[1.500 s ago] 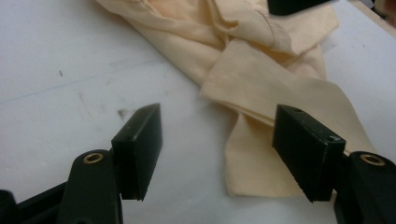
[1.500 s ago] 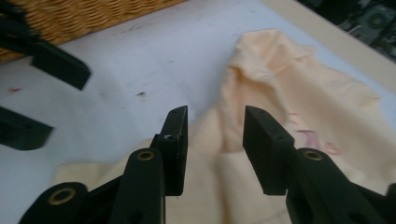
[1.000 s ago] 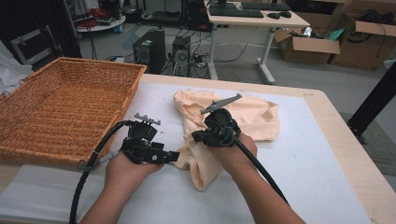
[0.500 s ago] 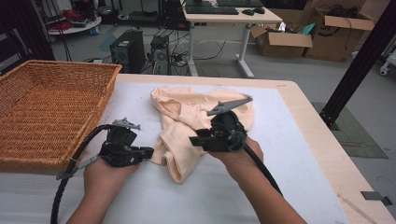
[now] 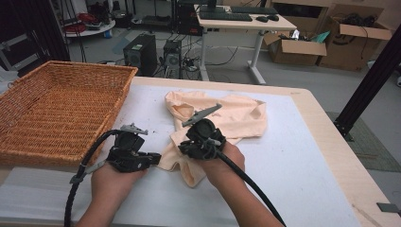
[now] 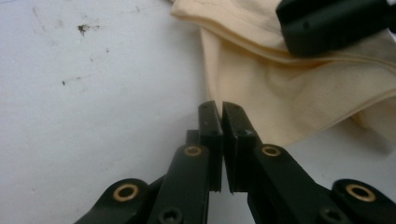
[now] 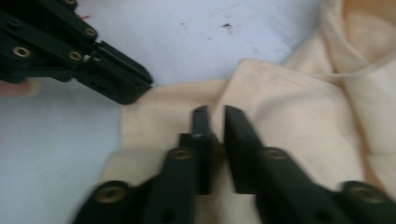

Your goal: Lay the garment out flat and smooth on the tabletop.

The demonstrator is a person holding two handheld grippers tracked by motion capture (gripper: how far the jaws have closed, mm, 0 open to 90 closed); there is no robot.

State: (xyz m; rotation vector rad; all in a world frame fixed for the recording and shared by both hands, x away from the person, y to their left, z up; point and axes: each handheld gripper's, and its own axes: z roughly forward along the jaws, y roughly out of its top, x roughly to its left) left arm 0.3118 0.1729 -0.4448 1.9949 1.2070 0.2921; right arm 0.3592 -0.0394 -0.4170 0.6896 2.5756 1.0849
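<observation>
A crumpled peach cloth (image 5: pixel 236 118) lies on the white table (image 5: pixel 307 165), one end drawn towards the person. My left gripper (image 5: pixel 158 158) points right at the cloth's near-left edge. Its jaws (image 6: pixel 219 106) stand shut over bare table with nothing seen between them, and the cloth (image 6: pixel 280 93) lies just beyond. My right gripper (image 5: pixel 182 150) rests on the cloth, pointing left. Its jaws (image 7: pixel 215 112) have just been closing and stand shut over the cloth (image 7: pixel 289 116), with only a dark slit between them. The left gripper's tip (image 7: pixel 126 86) touches the cloth's edge.
A wicker basket (image 5: pixel 118 109) stands on the table's left side, close to my left hand. Beyond the far edge are a desk (image 5: pixel 236 21), computer towers and cardboard boxes (image 5: pixel 359 38). A black post (image 5: pixel 373 85) rises past the table's right side.
My right gripper has slid left across the cloth, closer to the left gripper. The left gripper has kept its place. The whole picture has shifted a little.
</observation>
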